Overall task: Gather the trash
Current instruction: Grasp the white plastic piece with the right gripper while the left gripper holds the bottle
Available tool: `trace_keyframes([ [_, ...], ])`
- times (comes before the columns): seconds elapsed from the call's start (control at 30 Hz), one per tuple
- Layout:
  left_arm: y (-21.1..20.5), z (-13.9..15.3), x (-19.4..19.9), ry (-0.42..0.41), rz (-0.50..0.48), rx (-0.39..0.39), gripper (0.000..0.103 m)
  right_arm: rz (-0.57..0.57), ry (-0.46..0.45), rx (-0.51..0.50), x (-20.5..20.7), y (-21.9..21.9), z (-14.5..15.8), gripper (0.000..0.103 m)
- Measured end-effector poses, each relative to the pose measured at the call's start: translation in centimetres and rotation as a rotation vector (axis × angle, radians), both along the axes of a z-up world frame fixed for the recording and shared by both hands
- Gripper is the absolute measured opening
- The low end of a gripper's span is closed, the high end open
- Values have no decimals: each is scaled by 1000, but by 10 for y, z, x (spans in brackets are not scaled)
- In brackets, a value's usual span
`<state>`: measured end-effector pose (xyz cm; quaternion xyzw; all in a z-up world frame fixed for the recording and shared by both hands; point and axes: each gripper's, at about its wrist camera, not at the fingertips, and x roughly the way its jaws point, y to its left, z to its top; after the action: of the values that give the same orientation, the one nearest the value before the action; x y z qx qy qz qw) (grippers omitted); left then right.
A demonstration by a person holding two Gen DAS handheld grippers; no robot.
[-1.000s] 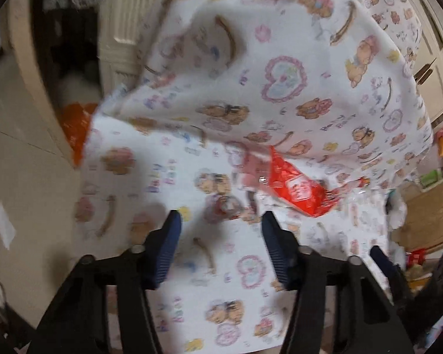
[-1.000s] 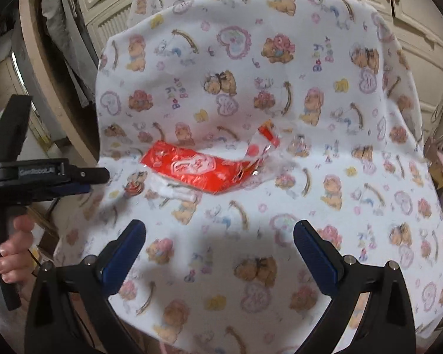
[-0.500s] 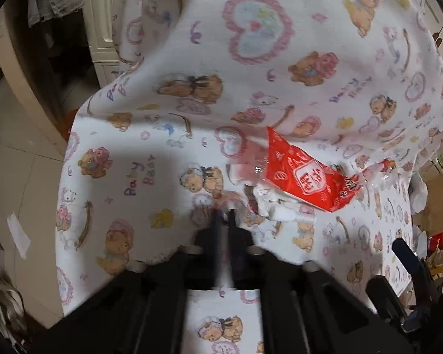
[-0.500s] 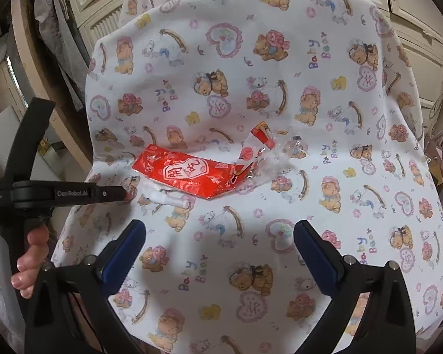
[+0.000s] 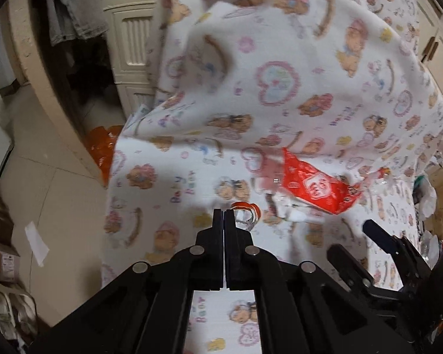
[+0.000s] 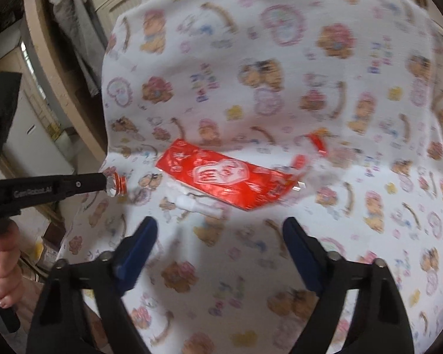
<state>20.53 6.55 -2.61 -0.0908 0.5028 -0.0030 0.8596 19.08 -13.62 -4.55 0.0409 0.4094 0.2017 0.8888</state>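
Note:
A red snack wrapper (image 6: 227, 177) lies on a seat covered in bear-print cloth (image 6: 280, 59); it also shows in the left wrist view (image 5: 316, 185). A white crumpled scrap (image 6: 198, 203) lies just in front of it. My left gripper (image 5: 224, 215) is shut on a small clear wrapper scrap with a red edge (image 5: 245, 214), held above the seat's left part; the scrap also shows in the right wrist view (image 6: 116, 184). My right gripper (image 6: 218, 236) is open and empty, hovering in front of the red wrapper. A clear torn piece with red ends (image 6: 316, 147) lies at the wrapper's right.
A tiled floor (image 5: 44, 191) with a paper scrap lies left of the seat. An orange bag (image 5: 102, 147) sits on the floor behind the seat's left corner. Cream cabinet doors (image 5: 133, 38) stand behind. Clutter sits at the right (image 5: 428, 194).
My left gripper closed on the small clear scrap and lifted it off the cloth. My right gripper moved closer to the red wrapper and narrowed its opening.

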Motion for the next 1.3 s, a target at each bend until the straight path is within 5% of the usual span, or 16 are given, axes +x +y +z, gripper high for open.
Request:
trace_keyframes([
  [0.17,6,-2,-1,7,10,-13,0,68,26,-38,15,25,-16,54],
  [0.43,-1,0,-2,-2,-15,-8,0,68,7,-106,30,40,-27,50],
  [0.5,-2,0,-1,-2,-17,-4,0,68,5,-116,31,40,-27,28],
  [0.6,-4,-1,0,0,-17,0,0,75,18,-110,28,35,-26,12],
  [1.0,-6,3,-6,-16,-25,10,0,32,79,-86,-19,-7,-18,8],
  [1.3,-7,6,-12,-25,-34,13,0,137,104,-66,-56,-10,-15,9],
])
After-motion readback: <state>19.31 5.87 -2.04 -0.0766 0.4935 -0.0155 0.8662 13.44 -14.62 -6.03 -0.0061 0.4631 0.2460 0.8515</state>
